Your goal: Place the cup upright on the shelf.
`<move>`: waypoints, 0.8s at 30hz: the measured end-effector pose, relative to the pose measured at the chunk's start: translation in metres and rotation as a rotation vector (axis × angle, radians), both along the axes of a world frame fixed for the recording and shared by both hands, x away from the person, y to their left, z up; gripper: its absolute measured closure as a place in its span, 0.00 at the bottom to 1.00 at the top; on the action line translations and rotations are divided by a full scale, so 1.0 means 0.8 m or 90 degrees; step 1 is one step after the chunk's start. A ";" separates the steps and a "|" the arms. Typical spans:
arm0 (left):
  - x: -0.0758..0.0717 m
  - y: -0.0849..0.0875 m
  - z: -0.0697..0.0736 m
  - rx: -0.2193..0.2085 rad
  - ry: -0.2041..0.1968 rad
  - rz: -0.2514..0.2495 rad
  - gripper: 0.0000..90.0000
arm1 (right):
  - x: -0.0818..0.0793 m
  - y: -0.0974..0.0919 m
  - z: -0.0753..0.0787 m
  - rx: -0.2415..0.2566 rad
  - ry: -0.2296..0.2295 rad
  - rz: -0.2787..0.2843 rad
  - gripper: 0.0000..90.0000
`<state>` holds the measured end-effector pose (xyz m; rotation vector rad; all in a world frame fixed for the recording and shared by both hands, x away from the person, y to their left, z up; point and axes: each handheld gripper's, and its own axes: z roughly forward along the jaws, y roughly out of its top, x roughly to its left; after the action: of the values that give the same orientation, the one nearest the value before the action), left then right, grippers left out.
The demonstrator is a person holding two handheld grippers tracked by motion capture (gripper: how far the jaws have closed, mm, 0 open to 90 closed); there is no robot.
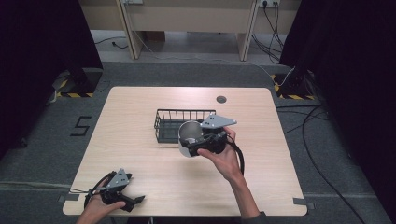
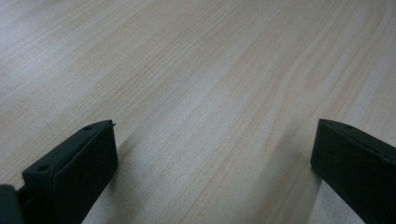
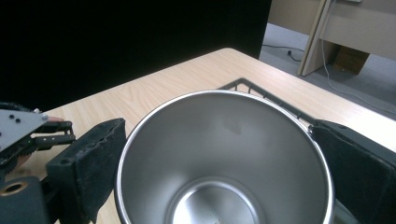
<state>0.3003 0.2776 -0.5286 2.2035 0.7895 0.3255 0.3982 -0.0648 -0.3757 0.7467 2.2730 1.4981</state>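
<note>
Right tongs (image 3: 219,154) clamped across steel cup (image 3: 224,158), lifted beside wire basket (image 1: 170,122). Left tongs (image 2: 212,154) released, resting on surface (image 2: 196,70).

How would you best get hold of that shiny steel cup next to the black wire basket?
Probably across its round outer wall just under the rim, from the open-mouth side, as the right gripper does now: its black padded jaws press opposite sides of the shiny steel cup. The cup has smooth, tapering walls and no visible handle, so a wide squeeze near the top looks surest. The black wire basket stands just behind.
</note>
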 end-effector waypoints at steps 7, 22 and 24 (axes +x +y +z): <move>0.000 0.000 0.000 0.001 0.000 0.000 0.00 | 0.018 0.009 0.020 -0.006 -0.007 0.000 0.07; 0.000 0.000 0.000 0.002 0.001 -0.001 0.00 | 0.060 0.037 0.043 -0.024 -0.006 -0.001 0.07; 0.000 0.000 0.000 0.002 0.001 -0.001 0.00 | 0.065 0.037 0.045 -0.023 -0.005 -0.005 0.07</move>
<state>0.3003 0.2778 -0.5283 2.2074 0.7883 0.3246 0.4504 -0.0348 -0.3397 0.7370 2.2822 1.4508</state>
